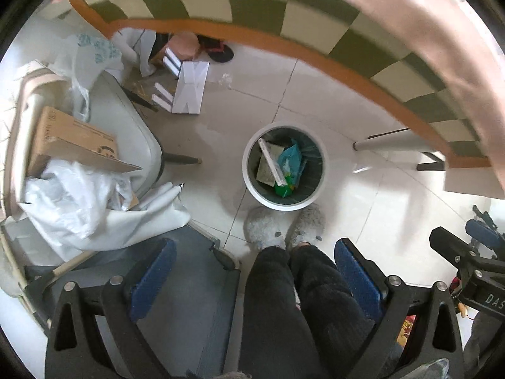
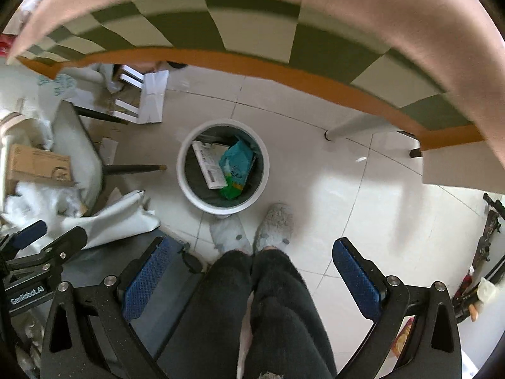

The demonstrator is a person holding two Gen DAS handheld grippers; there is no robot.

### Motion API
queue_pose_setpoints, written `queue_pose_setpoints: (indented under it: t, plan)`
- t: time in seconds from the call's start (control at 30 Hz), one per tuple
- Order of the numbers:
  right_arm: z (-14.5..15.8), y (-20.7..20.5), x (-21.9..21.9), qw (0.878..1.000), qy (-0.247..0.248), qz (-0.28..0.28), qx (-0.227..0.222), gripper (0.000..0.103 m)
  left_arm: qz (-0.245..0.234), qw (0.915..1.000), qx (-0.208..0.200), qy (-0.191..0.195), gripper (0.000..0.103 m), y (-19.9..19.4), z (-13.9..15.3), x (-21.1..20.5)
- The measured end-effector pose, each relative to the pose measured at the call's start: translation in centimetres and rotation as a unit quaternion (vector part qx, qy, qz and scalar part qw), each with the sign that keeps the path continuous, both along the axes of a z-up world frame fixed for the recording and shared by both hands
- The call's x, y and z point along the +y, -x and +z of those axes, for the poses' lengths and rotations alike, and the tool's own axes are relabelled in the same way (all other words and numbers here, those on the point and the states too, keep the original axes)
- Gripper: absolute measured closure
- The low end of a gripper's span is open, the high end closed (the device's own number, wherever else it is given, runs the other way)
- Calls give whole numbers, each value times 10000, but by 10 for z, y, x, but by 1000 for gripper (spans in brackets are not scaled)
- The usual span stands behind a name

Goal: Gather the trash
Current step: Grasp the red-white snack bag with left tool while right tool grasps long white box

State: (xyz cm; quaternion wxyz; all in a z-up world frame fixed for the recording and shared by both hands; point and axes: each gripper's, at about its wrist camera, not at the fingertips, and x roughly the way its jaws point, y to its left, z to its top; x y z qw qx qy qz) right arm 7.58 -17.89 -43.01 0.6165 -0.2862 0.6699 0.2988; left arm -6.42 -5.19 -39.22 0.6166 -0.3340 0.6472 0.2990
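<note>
Left gripper (image 1: 255,271) and right gripper (image 2: 249,271) are both hanging wide-fingered, gripping nothing. Two grey fluffy slippers (image 1: 284,224) are standing beside one round white trash bin (image 1: 252,170) holding one teal plastic bag (image 1: 288,158) and one white carton (image 2: 208,164).

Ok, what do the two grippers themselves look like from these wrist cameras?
Both match: the left gripper and right gripper have black frames with triangular cutouts and silver pivot bolts, plus two fingers faced with textured blue pads. White lettering reading GenRobot.AI marks the left body; the right body's lettering is partly cut off. No cables or sleeves are visible.
</note>
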Motion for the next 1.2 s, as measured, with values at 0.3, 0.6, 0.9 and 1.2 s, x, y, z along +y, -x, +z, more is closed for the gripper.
queue_pose_setpoints:
  t: [0.3, 0.6, 0.9, 1.2]
  plan:
    - [117, 2, 9, 9979, -642, -97, -44, 0, 37, 9989, -356, -312, 1, -14, 87, 11]
    - [233, -75, 49, 9847, -1581, -464, -566, 0, -106, 9867, -817, -1403, 1, -112, 176, 71]
    - [261, -246, 96, 9818, -1476, -631, -1014, 0, -570, 9771, -688, -1929, 1, -287, 176, 154]
    - [202, -446, 188, 9899, -824, -543, -1020, 0, -1179, 9836, -214, -1351, 2, -425, 89, 230]
